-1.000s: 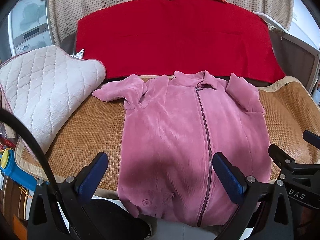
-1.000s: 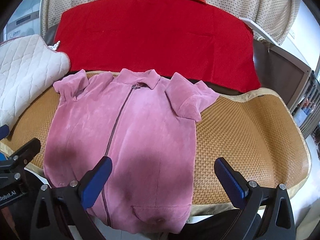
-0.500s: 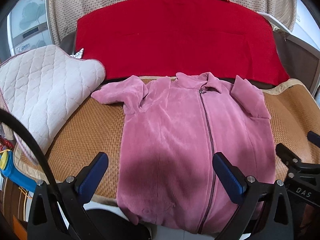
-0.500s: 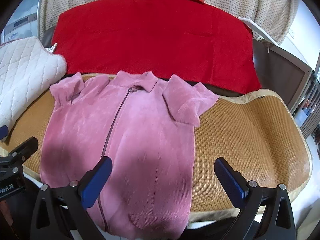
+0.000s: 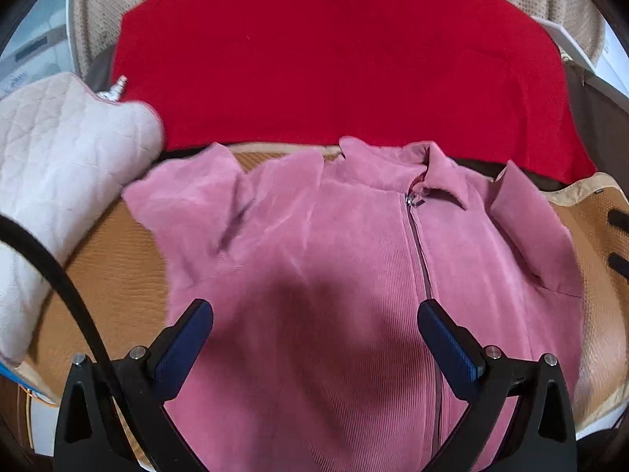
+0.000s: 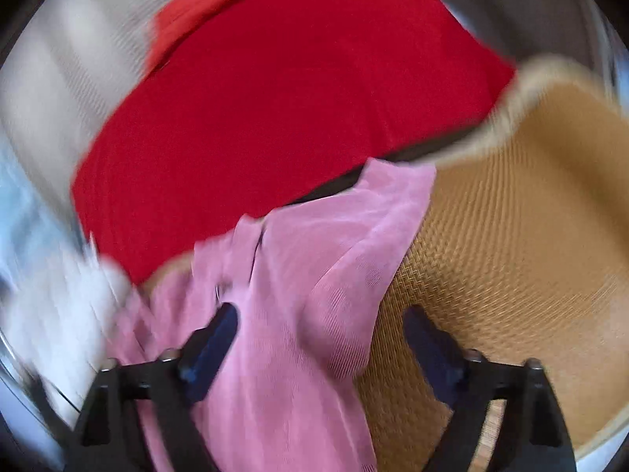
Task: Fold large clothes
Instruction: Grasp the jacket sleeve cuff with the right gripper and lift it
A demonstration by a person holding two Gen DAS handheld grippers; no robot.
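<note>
a pink corduroy zip-up jacket (image 5: 354, 275) lies front side up on a woven rattan mat (image 5: 114, 271), collar toward the far side, zipper closed along its front, with both sleeves folded in across the shoulders. beyond the collar spreads a red blanket (image 5: 338, 63), and a white quilted pad (image 5: 59, 165) sits at the left, touching the mat's edge near the left sleeve. the left tongs (image 5: 314, 344) hover over the jacket's lower body with the blue-padded fingers (image 5: 184, 342) spread wide apart and holding nothing; a dark shadow falls on the fabric between them. the right wrist view is heavily motion-blurred and tilted: the right tongs (image 6: 318, 338) are also spread open and empty, the left finger over the pink jacket (image 6: 298, 295) close to the zipper, the right finger above the bare woven rattan mat (image 6: 511, 236), with the jacket's right shoulder and folded sleeve between and ahead of them. the red blanket (image 6: 275, 98) fills the upper part of that view.
</note>
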